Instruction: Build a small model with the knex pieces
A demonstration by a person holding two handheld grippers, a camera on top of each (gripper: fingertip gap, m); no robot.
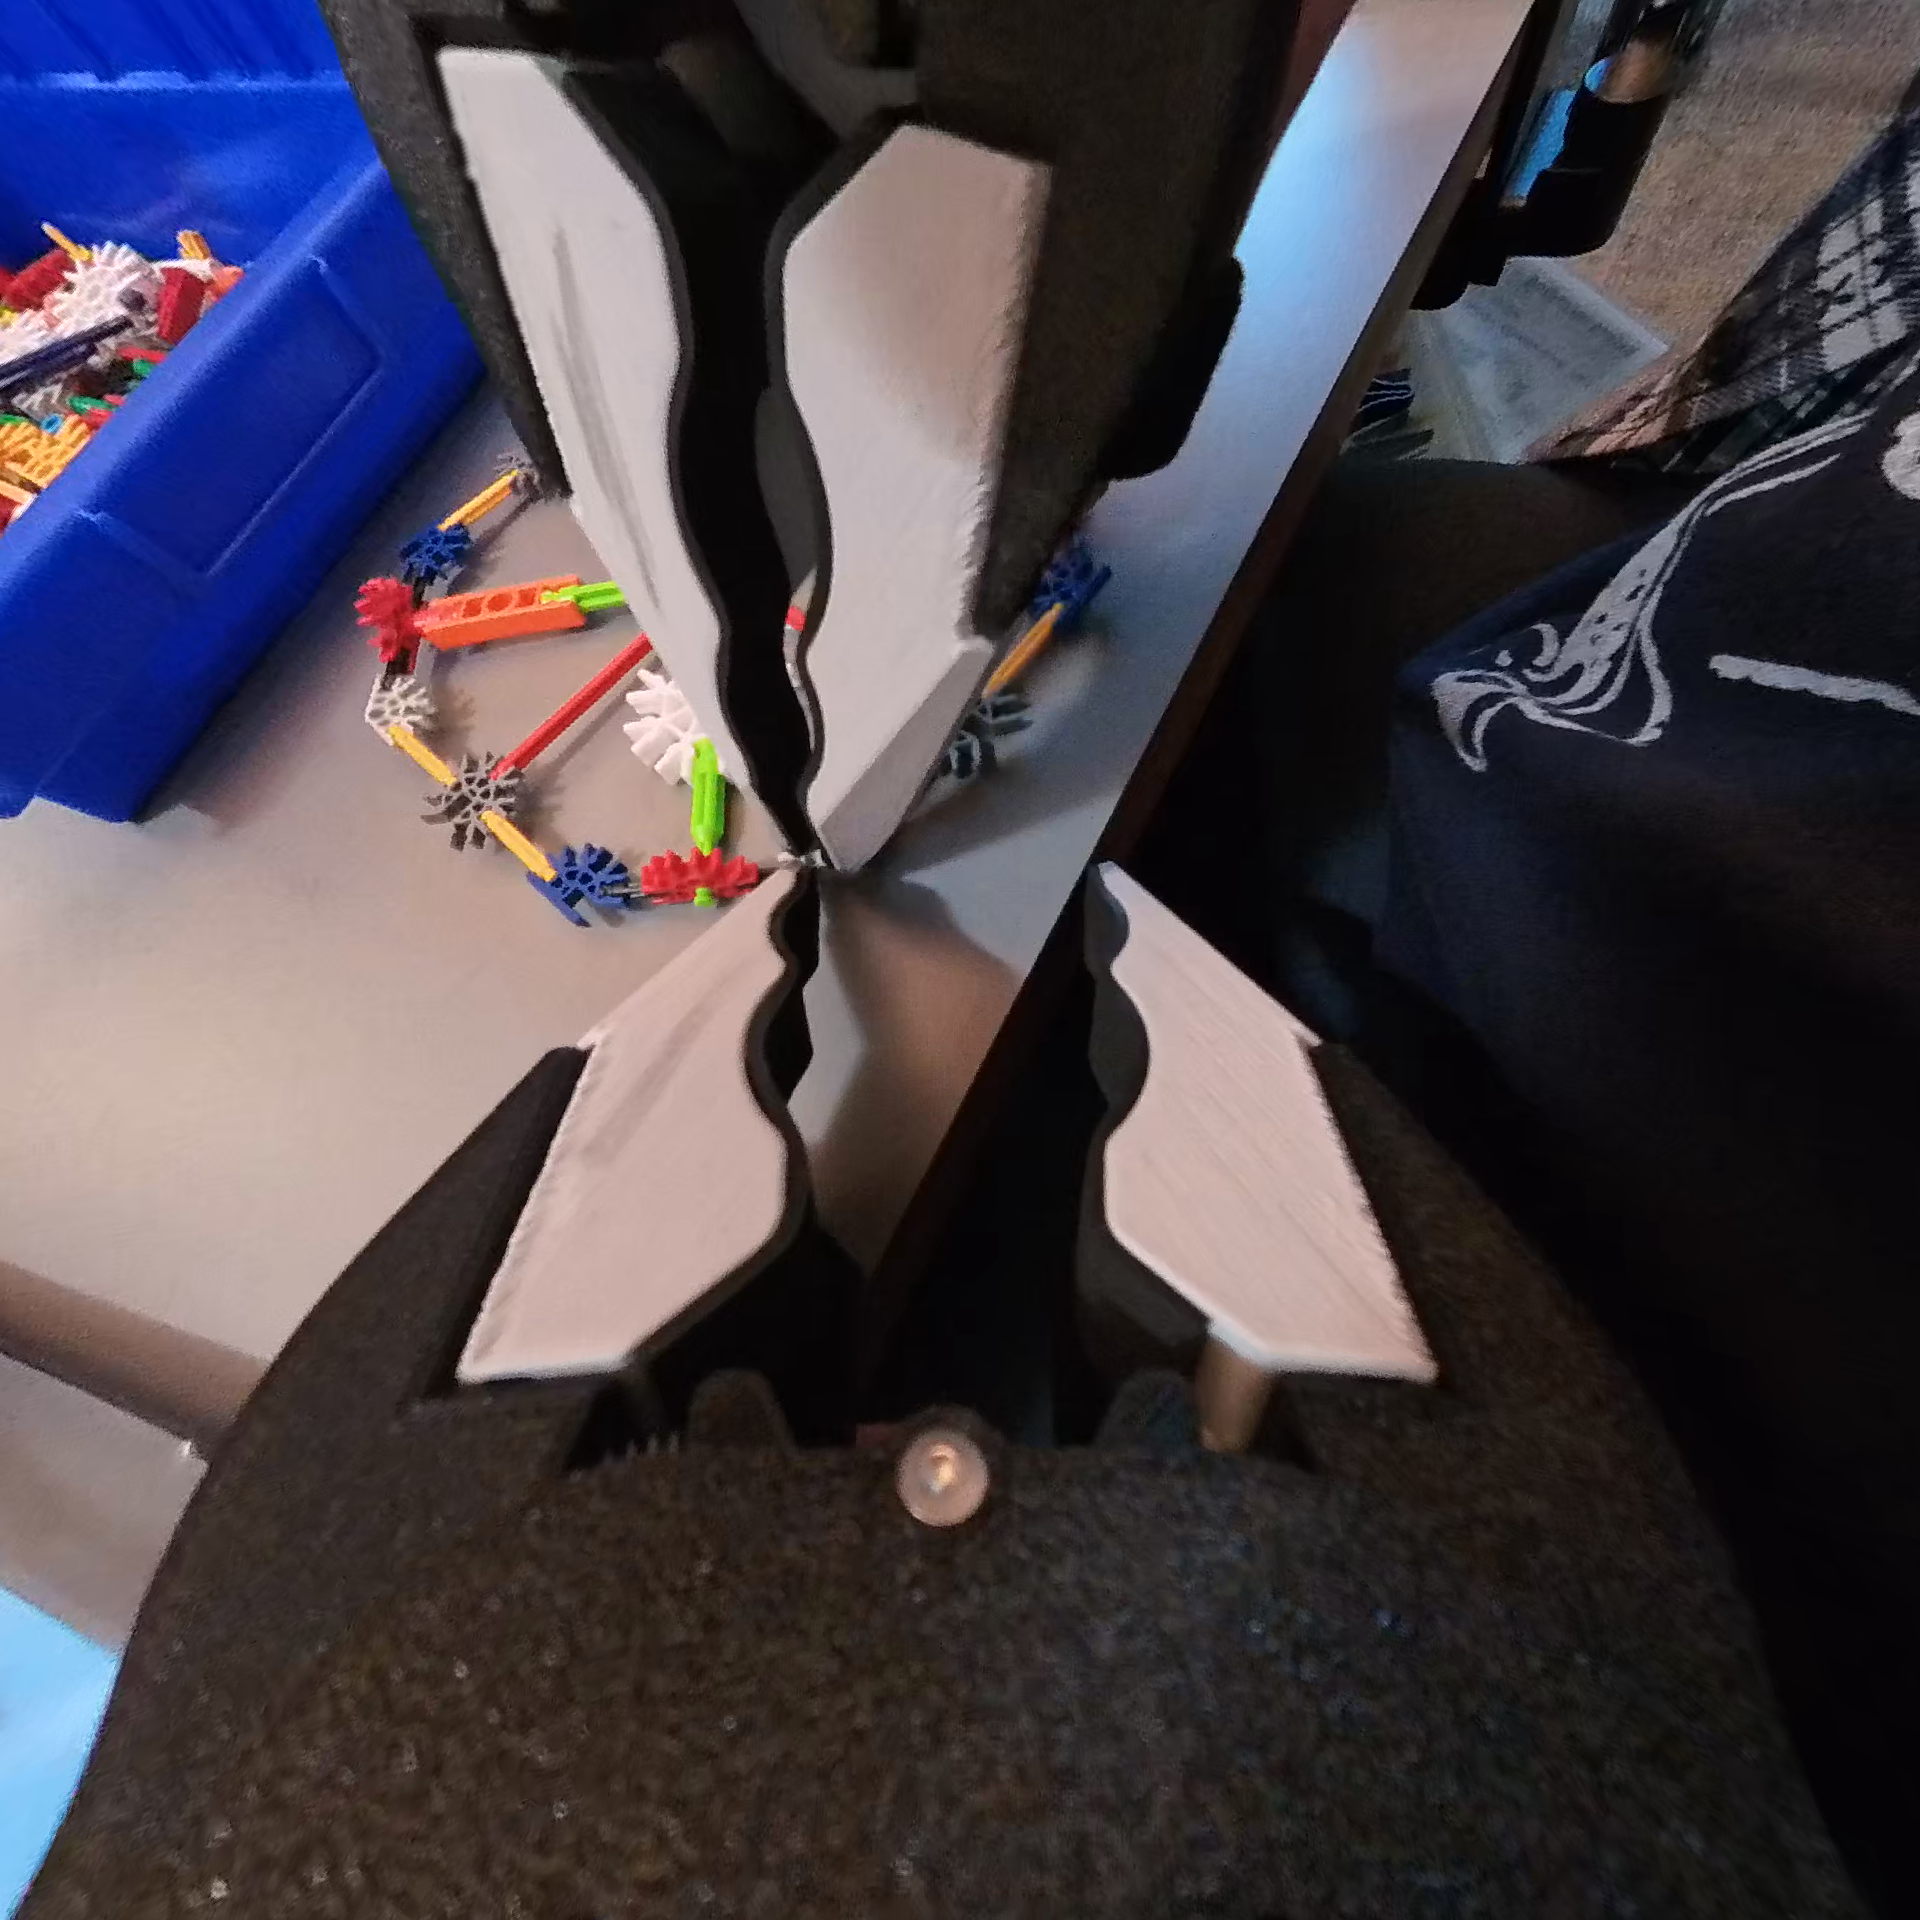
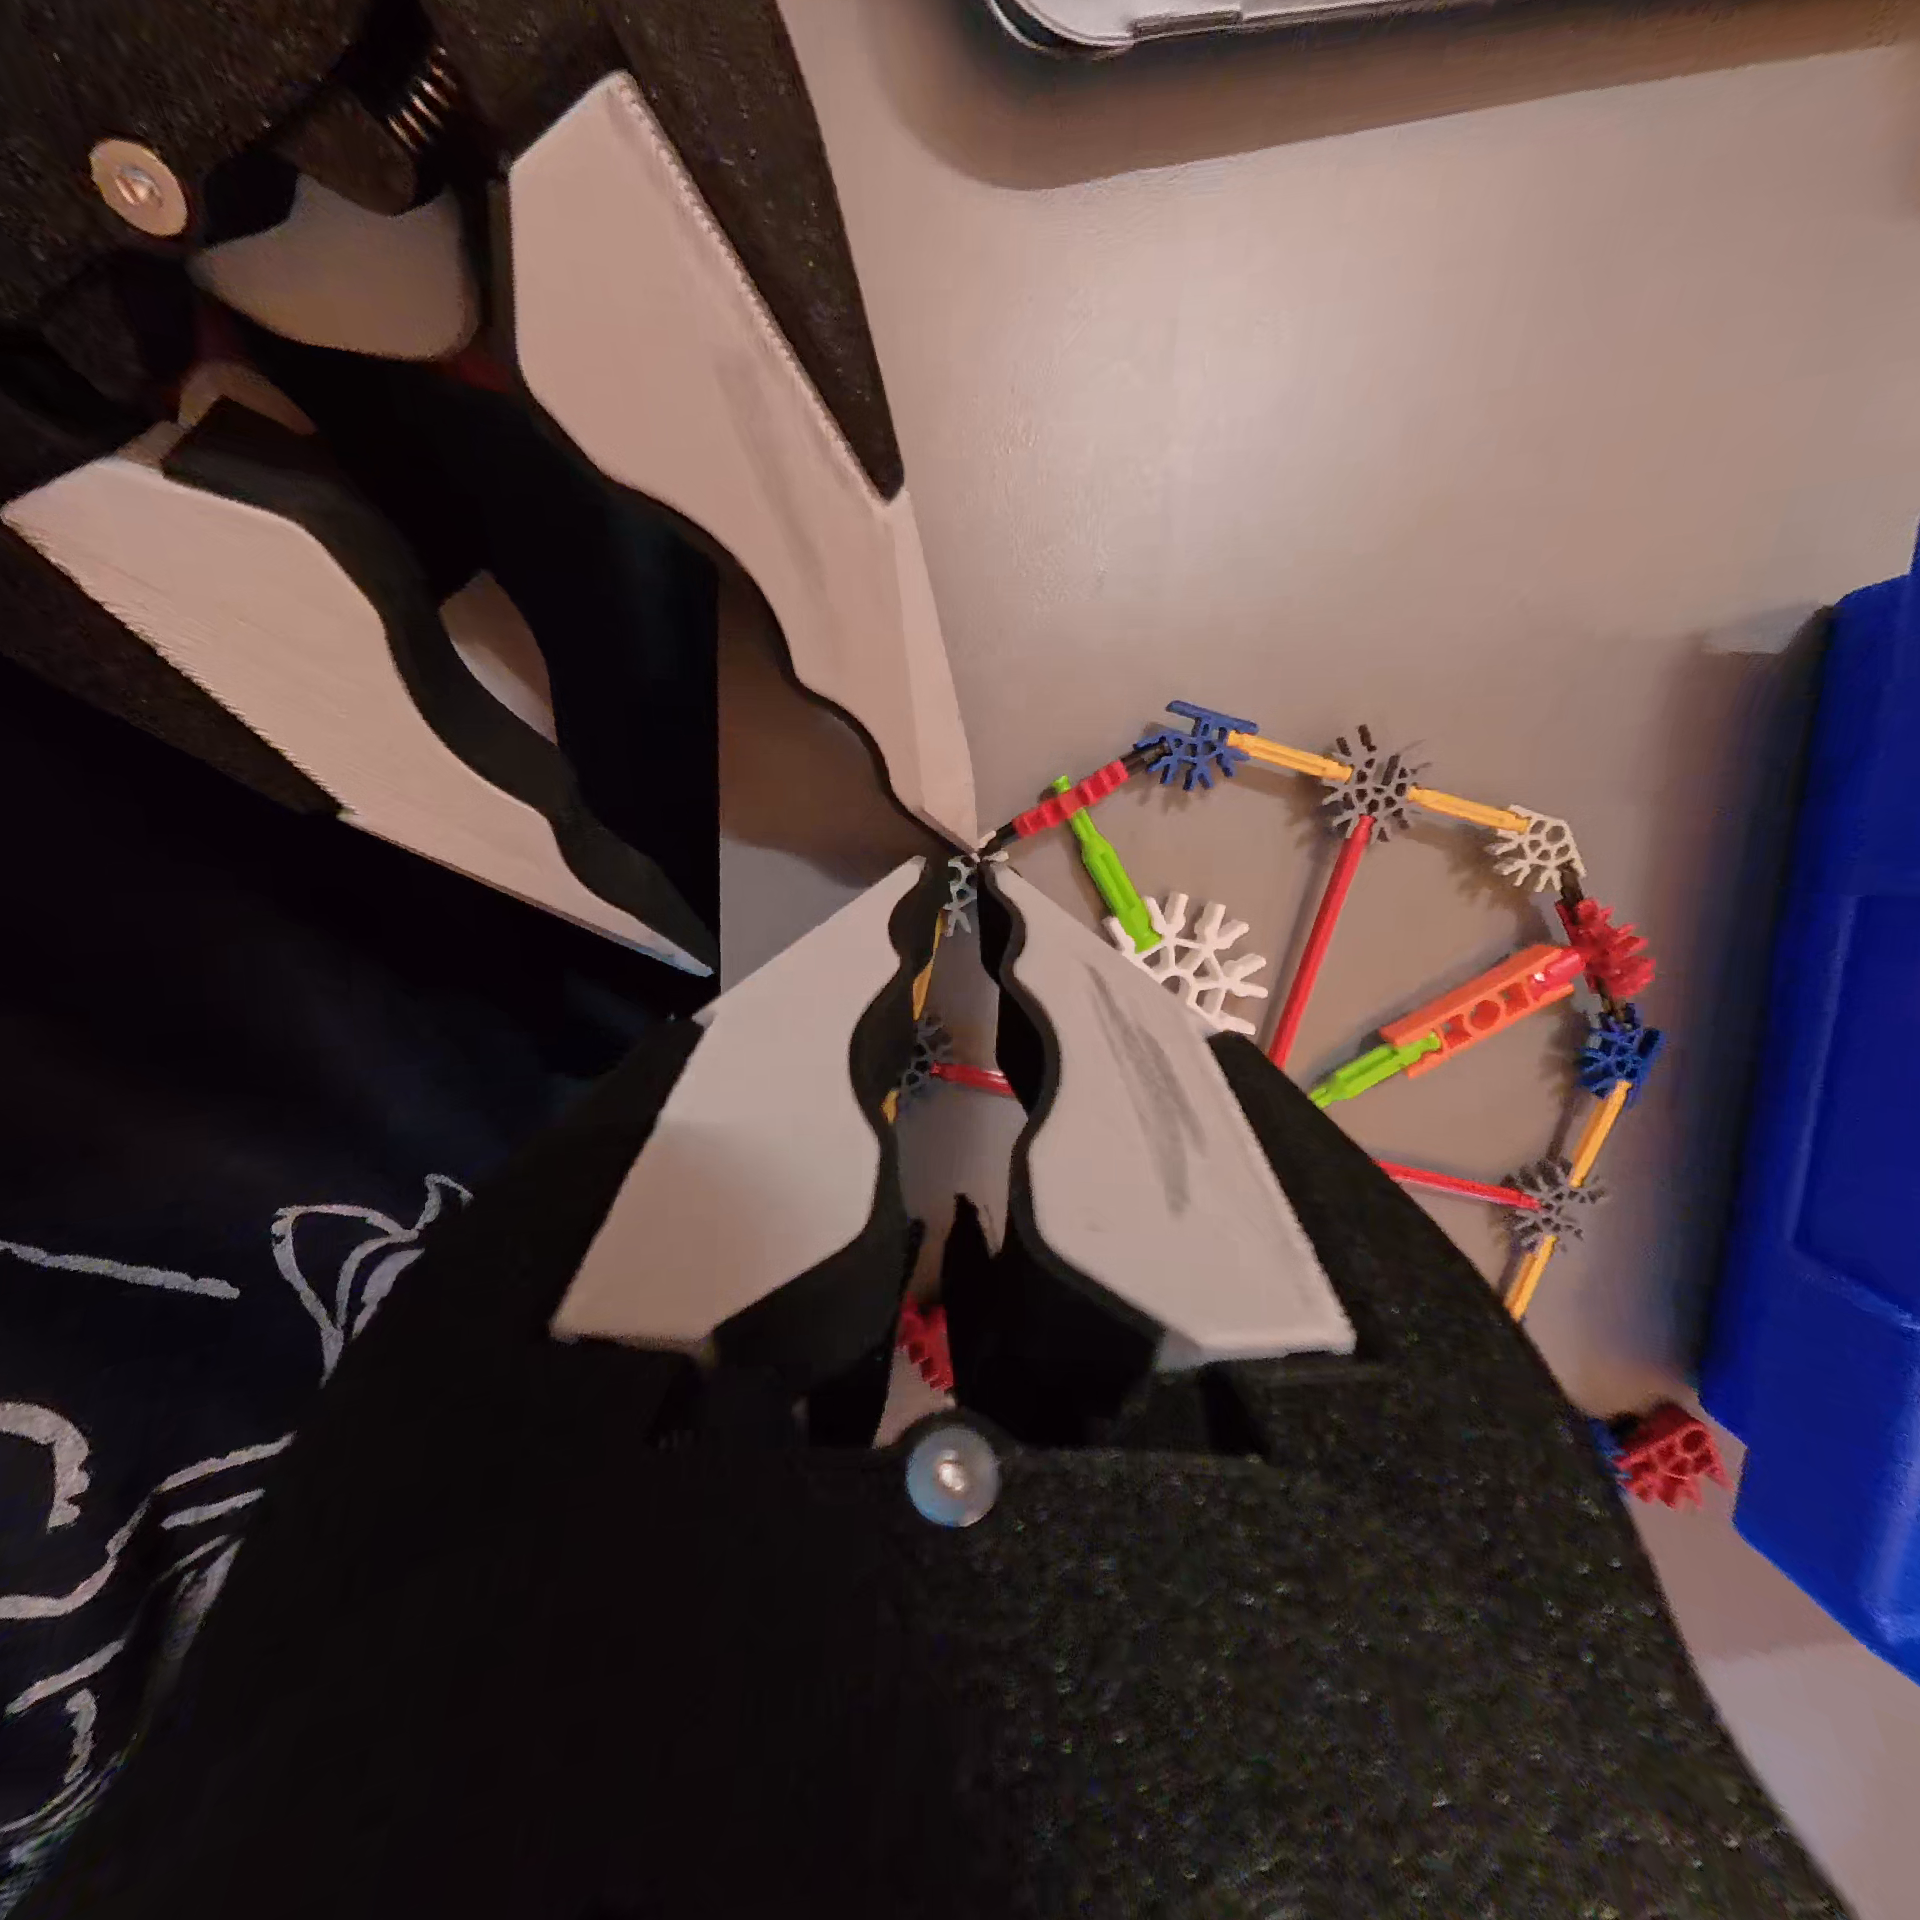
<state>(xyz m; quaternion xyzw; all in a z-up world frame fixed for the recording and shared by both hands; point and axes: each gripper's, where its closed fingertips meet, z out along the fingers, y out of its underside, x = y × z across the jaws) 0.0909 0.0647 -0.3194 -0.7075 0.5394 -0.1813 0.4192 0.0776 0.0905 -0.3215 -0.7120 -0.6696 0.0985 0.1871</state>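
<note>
A flat ring of coloured rods and snowflake-shaped connectors (image 1: 473, 800) lies on the grey table (image 1: 312, 1039); it also shows in the right wrist view (image 2: 1371, 790). My right gripper (image 2: 961, 873) is shut on a small grey connector (image 2: 961, 904) at the ring's near edge. In the left wrist view it comes down from the top (image 1: 810, 847). My left gripper (image 1: 945, 878) is open and empty. One fingertip meets the ring beside the right gripper's tips, and the other hangs past the table edge. The left gripper shows at upper left in the right wrist view (image 2: 836, 904).
A blue bin (image 1: 208, 520) holding several loose pieces (image 1: 73, 343) stands beside the ring (image 2: 1849, 1143). A loose white connector (image 2: 1195, 956) lies inside the ring. A small red and blue piece (image 2: 1673, 1455) lies by the bin. A person in dark printed clothing (image 1: 1662, 727) sits at the table edge.
</note>
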